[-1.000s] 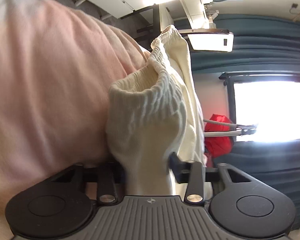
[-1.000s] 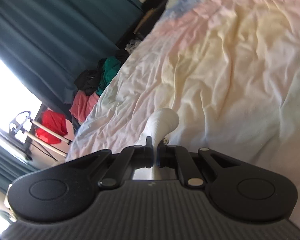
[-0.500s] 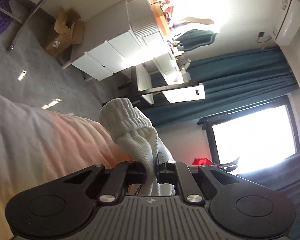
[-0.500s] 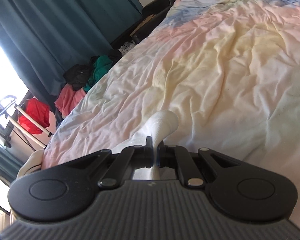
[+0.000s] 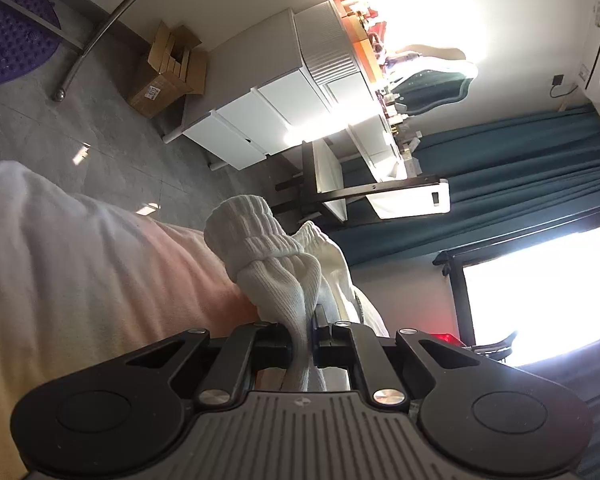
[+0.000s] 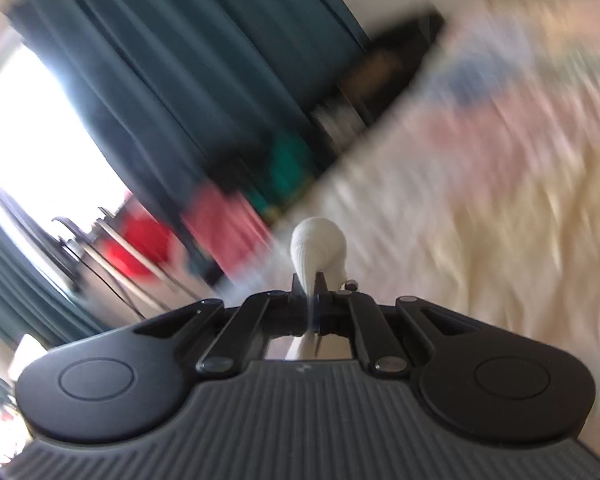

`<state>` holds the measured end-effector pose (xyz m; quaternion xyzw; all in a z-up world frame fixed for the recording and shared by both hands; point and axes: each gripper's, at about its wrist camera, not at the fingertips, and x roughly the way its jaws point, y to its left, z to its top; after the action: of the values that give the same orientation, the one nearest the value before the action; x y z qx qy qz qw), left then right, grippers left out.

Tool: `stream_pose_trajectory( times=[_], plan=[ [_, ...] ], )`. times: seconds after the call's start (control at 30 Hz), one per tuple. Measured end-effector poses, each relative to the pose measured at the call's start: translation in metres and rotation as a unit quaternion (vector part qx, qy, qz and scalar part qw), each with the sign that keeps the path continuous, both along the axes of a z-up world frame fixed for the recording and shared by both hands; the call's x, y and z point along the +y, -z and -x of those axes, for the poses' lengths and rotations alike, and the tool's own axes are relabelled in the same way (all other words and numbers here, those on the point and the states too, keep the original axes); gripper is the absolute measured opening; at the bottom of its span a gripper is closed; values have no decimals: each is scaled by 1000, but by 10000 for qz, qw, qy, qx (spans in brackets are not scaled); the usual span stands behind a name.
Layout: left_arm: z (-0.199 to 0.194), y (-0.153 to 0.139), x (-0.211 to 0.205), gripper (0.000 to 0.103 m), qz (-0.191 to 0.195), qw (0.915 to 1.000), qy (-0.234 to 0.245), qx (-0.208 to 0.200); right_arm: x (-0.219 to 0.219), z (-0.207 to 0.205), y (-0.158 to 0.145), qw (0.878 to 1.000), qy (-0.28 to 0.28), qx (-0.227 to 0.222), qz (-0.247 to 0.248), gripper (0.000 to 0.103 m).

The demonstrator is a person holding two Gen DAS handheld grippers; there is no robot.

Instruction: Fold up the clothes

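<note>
My left gripper pinches the ribbed cuff of a white knitted sock above the pastel bedsheet; my right gripper clamps its rounded toe.

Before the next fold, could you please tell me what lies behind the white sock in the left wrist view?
Behind the white sock are the pink bedding, grey floor and a black-framed stand; its base is hidden.

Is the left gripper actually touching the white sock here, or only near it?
Touching. The left wrist view shows the left gripper with its jaws closed on the ribbed white sock, the fabric bunched between the pads and no gap either side.
</note>
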<state>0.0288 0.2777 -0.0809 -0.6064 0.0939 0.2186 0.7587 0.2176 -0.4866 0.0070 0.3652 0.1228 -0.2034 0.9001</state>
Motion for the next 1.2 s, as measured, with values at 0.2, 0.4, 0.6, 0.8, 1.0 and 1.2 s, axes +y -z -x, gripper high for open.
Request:
stream_pose_trajectory(
  times=[0.2,0.4,0.6,0.8,1.0,1.2],
  plan=[
    [7,-3,-6,8,-105,9985,415,345,-38,76,52,9987,444,201,118,6],
    [-3,11,-1,10,-204,9865,842,1392,-66,123,158,9871,578,1278,-776,6],
    [-11,8,-4,16,-599,9767,1038,1780,-56,115,160,9869,428,1513,-351,9],
    [-12,-24,-38,51,-1758,9526,1597,1904,-46,113,143,9851,134,1713,-29,36],
    [-4,-55,-98,76,-3434,8948,1681,2307,-10,121,97,9904,-232,1315,362,81],
    [1,-69,-156,85,-4594,8453,1964,1890,63,112,40,9824,-1102,993,1135,81]
  ],
)
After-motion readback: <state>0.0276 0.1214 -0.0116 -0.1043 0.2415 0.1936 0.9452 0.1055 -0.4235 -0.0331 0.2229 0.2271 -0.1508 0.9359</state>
